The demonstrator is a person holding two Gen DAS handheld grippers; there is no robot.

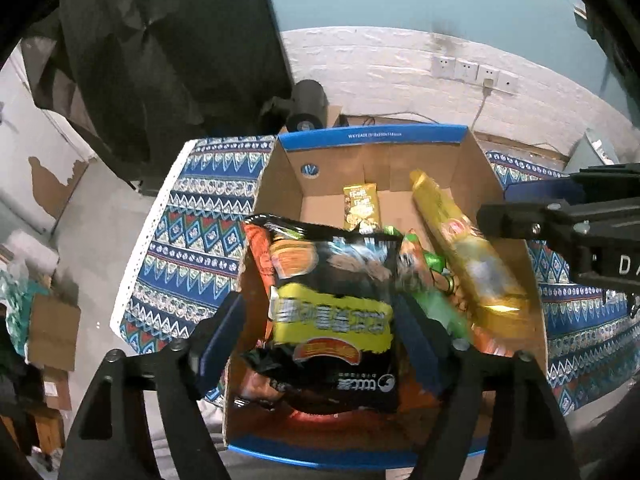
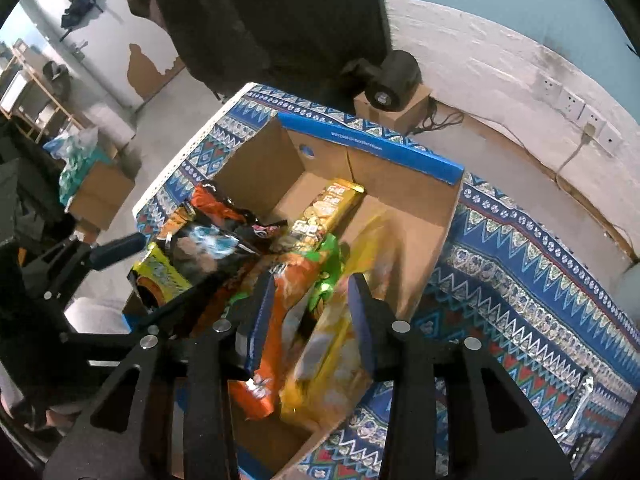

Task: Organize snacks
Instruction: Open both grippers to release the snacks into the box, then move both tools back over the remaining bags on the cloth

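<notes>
An open cardboard box [image 1: 472, 168] with a blue rim stands on a patterned cloth and holds several snack packs. My left gripper [image 1: 320, 320] is open over the box, its fingers on either side of a black-and-yellow snack bag [image 1: 332, 312] without pressing it. My right gripper [image 2: 312, 304] is open above the box [image 2: 424, 220], over an orange-and-green bag [image 2: 288, 292] and a blurred yellow bag [image 2: 340, 344]. The yellow bag [image 1: 468, 256] leans on the box's right wall. A gold cracker pack [image 1: 361, 205] lies at the far end, also in the right wrist view [image 2: 326, 210].
The box sits on a blue patterned cloth [image 1: 192, 240] over the table. A black roll [image 1: 306, 106] stands on a small carton behind it. A silver wrapper [image 2: 580, 408] lies on the cloth at right. White brick wall with sockets [image 1: 472, 70] behind; cartons [image 1: 52, 332] at left on the floor.
</notes>
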